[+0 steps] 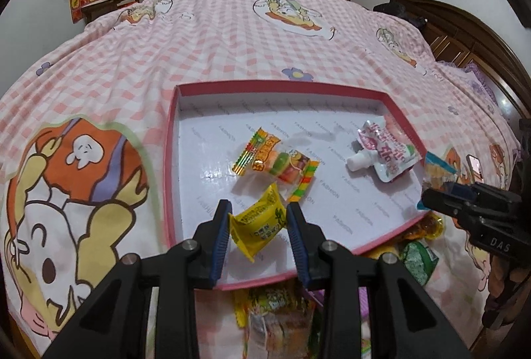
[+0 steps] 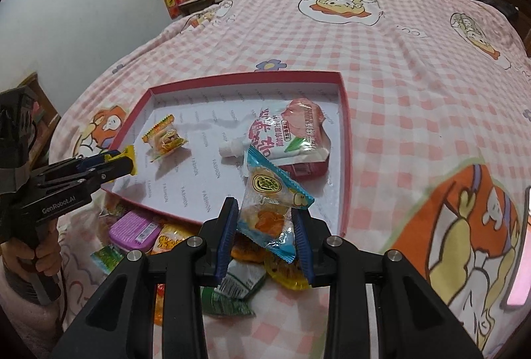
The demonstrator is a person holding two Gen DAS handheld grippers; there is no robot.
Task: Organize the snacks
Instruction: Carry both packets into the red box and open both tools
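Snacks are going into the pink-rimmed box [image 1: 171,140] lying open on the checked bedspread [image 1: 232,37], and the step in hand looks like the carry from pile to box. The left gripper [image 1: 259,219] is clamped on a yellow packet [image 1: 257,226] and hangs just over the box's near edge. The right gripper [image 2: 265,219] pinches a blue-edged packet [image 2: 268,203] by its lower half, poised above the loose pile [image 2: 159,236] of snacks in front of the box, close to its near rim. Inside the box a burger-print sweet [image 1: 278,165] lies about the middle and a white spouted pouch [image 1: 385,153] lies toward the right wall, well apart from it.

Both packets seem ready to be set down. I would judge the next move calls for easing each one over a bare patch of the white floor, clear of the two already there, then letting the jaws part low enough that the light wrappers do not flutter off. The pile still holds plenty.
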